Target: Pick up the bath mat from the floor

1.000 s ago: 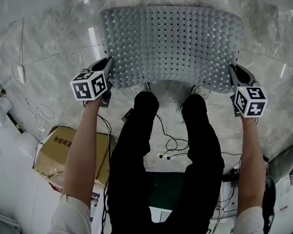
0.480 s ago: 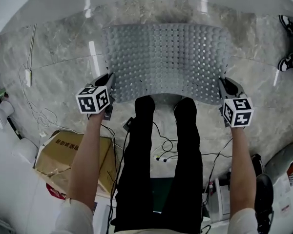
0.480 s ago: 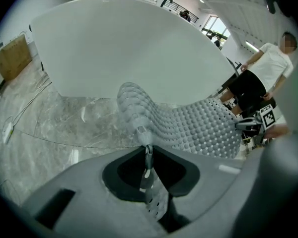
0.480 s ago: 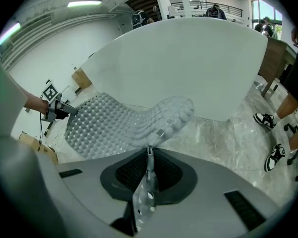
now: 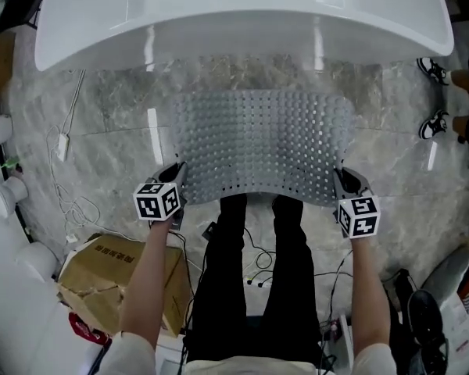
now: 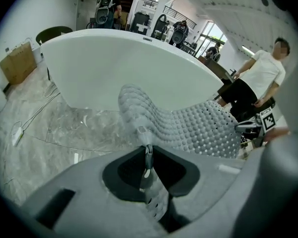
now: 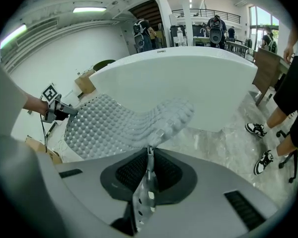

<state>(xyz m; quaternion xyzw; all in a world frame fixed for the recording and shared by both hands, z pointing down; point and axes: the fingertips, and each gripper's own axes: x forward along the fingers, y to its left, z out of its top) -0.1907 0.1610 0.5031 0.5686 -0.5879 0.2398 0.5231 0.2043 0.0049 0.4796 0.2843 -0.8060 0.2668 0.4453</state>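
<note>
You're standing in a mock bathroom set up inside a big open hall, more test lab than home. In the head view, a white bathtub (image 5: pixel 242 22) sits at 12 o'clock on a marble-look floor (image 5: pixel 102 116), yet loose cables (image 5: pixel 76 208) trail at 9 o'clock and a cardboard box (image 5: pixel 102 276) lies at 8 o'clock. Beyond the tub, the gripper views show strip lights (image 7: pixel 87 9), an upper railing (image 7: pixel 203 15) and other people (image 6: pixel 263 76).

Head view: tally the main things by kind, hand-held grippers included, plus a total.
hand-held gripper: 2 (left hand-held gripper, right hand-held gripper, each shut on a near corner of the mat)
bath mat: 1
bathtub: 1
cardboard box: 1
Total: 5
</note>
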